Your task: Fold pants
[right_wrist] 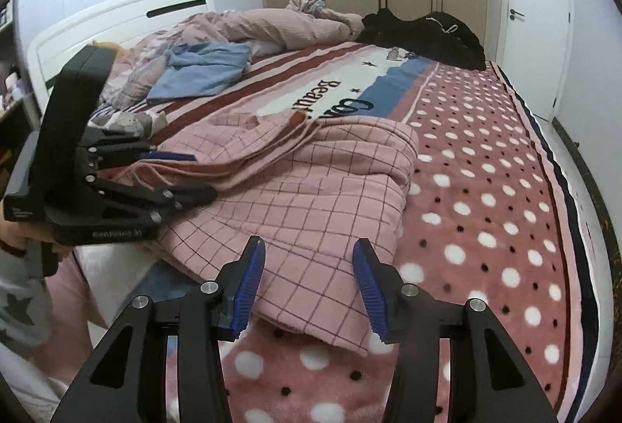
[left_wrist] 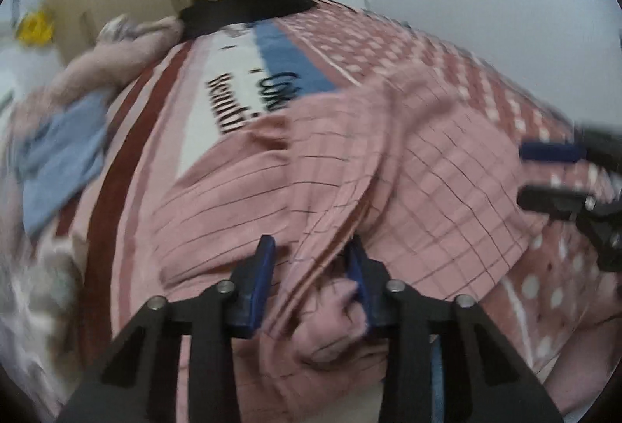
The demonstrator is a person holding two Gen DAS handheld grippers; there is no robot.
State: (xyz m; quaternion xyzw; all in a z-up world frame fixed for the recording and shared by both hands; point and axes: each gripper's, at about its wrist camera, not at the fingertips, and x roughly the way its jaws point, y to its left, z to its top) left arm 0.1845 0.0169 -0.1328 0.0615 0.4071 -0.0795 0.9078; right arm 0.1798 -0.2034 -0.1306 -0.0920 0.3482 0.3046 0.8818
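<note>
Pink checked pants [right_wrist: 311,189] on blanket [right_wrist: 486,189]; blue garment [right_wrist: 202,69], black clothes [right_wrist: 427,34] behind.

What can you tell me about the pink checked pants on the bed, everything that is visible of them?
The pink checked pants look like soft woven cloth, pink with a thin dark grid. They lie rumpled and partly folded over on the polka-dot blanket, layers stacked at the near edge and a plain pink band across the top. The left gripper has a bunched fold between its blue fingers; whether they pinch it is unclear. The right gripper hovers open above the near corner, not touching.
</note>
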